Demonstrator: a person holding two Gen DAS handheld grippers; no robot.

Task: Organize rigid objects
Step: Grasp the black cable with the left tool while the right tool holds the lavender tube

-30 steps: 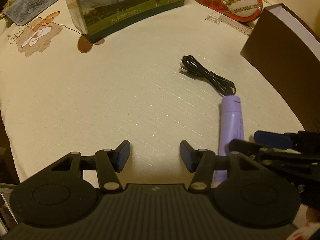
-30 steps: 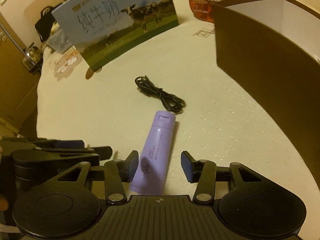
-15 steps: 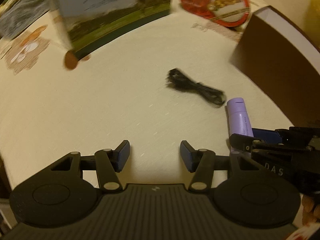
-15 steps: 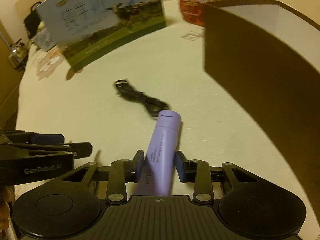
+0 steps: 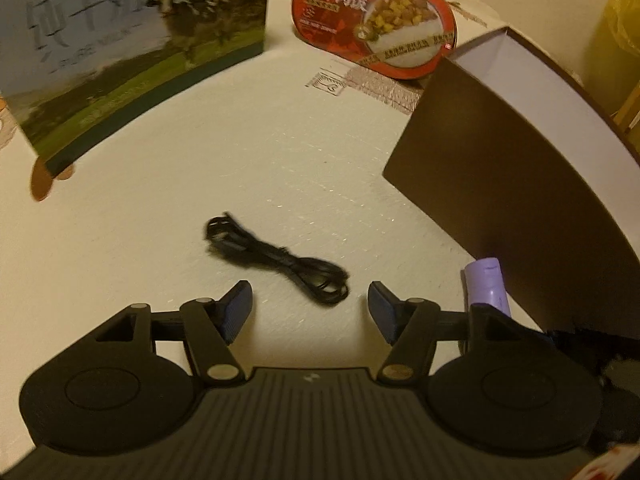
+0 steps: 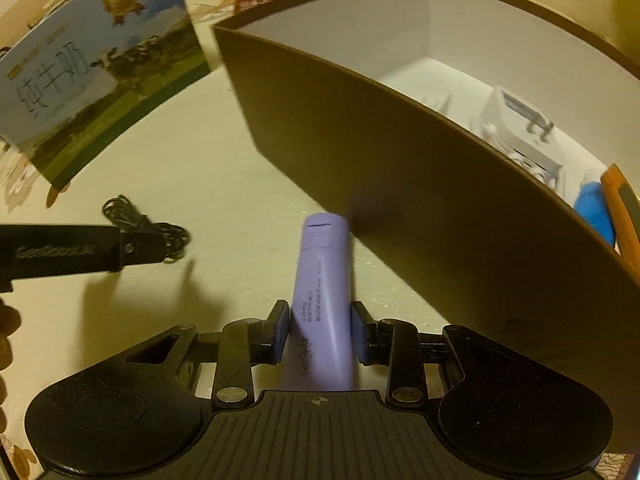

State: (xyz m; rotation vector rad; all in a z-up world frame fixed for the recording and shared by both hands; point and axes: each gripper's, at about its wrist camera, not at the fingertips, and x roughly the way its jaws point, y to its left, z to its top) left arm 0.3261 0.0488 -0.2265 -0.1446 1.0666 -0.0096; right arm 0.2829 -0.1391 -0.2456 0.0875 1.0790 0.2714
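Observation:
My right gripper [image 6: 319, 330] is shut on a purple tube [image 6: 324, 300] and holds it lifted above the table, its cap pointing at the near wall of the brown box [image 6: 400, 168]. The tube also shows in the left wrist view [image 5: 486, 286] beside the box [image 5: 512, 184]. My left gripper [image 5: 310, 306] is open and empty, just short of a coiled black cable [image 5: 276, 258] on the cream tablecloth. The cable also shows in the right wrist view [image 6: 140, 222], partly behind the left gripper's finger.
A milk carton box [image 5: 132, 48] stands at the back left and a red food tub [image 5: 376, 28] at the back. Inside the brown box lie white items [image 6: 520, 128], a blue object [image 6: 594, 208] and an orange one [image 6: 624, 208].
The right gripper closed on the purple tube and lifted it toward the brown box. The left gripper moved forward toward the black cable, staying open.

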